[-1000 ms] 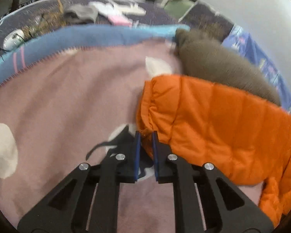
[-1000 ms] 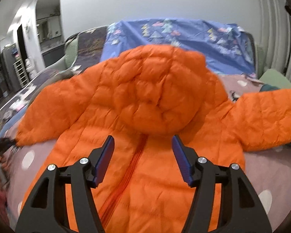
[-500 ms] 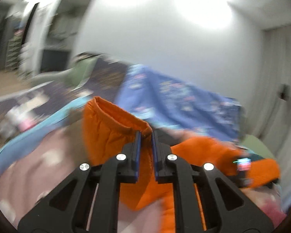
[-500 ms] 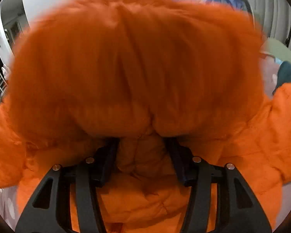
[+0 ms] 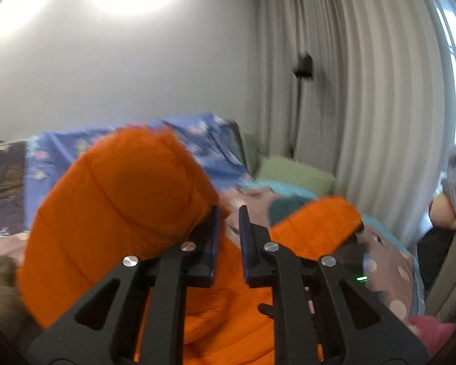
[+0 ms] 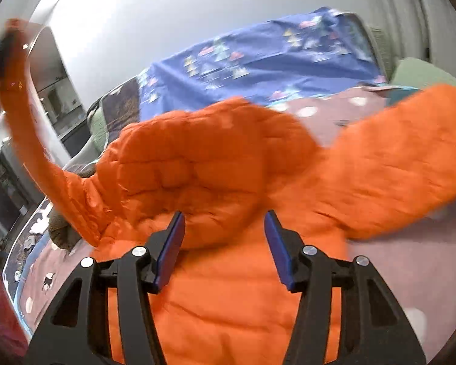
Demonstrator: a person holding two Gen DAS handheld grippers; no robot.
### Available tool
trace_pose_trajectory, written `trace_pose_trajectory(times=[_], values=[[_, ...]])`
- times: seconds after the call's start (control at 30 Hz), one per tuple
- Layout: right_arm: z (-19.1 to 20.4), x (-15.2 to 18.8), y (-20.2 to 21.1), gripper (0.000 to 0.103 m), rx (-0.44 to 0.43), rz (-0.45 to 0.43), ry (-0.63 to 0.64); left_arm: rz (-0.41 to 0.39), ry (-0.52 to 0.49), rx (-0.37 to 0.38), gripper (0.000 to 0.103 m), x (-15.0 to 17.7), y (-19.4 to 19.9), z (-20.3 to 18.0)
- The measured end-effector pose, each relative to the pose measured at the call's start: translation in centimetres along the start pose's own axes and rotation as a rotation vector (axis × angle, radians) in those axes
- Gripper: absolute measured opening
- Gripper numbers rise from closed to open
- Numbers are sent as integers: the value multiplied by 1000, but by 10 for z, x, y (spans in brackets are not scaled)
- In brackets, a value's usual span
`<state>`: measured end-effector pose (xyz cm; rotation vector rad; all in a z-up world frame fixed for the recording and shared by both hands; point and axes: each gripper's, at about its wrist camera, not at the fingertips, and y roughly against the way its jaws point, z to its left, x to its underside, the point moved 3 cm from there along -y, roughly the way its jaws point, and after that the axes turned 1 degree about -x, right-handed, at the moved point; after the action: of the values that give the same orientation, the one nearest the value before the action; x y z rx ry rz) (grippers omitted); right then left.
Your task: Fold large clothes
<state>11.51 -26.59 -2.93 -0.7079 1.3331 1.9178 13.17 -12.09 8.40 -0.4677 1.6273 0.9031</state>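
Note:
An orange puffer jacket lies front up on a pink dotted blanket. My left gripper is nearly closed; the jacket's left sleeve hangs raised against its left finger, and the grip itself is not visible. In the right wrist view that sleeve rises high at the left. My right gripper is open and empty, low over the jacket body below the hood. The other sleeve lies spread to the right.
A blue patterned sheet covers the headboard end. A green pillow lies by the grey curtains. A brown garment lies left of the jacket. The blanket shows beyond the jacket.
My left gripper has lifted the left sleeve off the blanket and swung it up over the jacket. My right gripper pushed into the hood, then backed off, still open.

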Motion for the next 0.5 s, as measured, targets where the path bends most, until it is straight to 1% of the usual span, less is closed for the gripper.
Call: trace_pose_trajectory(times=[0.03, 0.07, 0.1, 0.13, 0.2, 0.23, 0.27, 0.33, 0.37, 0.4, 0.43, 0.47, 0.5], values=[[-11, 2, 5, 61, 17, 3, -9, 38, -6, 15, 53, 8, -17, -5], [-23, 9, 9, 62, 44, 10, -20, 95, -8, 11, 65, 24, -41, -11], [-31, 14, 13, 62, 62, 19, -29, 149, -10, 6, 73, 39, -59, -13], [-36, 19, 15, 62, 71, 28, -36, 226, -21, 10, 71, 58, -79, -17], [-47, 28, 14, 62, 69, 55, -57, 291, -29, 21, 71, 84, -92, -19], [-48, 34, 12, 62, 64, 72, -63, 299, -28, 23, 71, 92, -91, -20], [-49, 35, 9, 62, 64, 83, -61, 301, -22, 25, 71, 99, -88, -18], [-45, 36, 3, 63, 56, 98, -51, 285, -3, 22, 71, 103, -68, -8], [-41, 36, -2, 65, 41, 104, -42, 272, 1, 9, 71, 107, -54, -3], [-39, 35, -5, 67, 24, 108, -30, 252, 4, -23, 71, 107, -35, 9], [-35, 33, -10, 73, 5, 112, -15, 239, 4, -57, 71, 108, -24, 19], [-28, 27, -19, 76, -16, 116, 10, 231, 4, -102, 71, 109, -14, 33], [-23, 22, -27, 76, -22, 115, 29, 229, 8, -142, 71, 113, -6, 49]])
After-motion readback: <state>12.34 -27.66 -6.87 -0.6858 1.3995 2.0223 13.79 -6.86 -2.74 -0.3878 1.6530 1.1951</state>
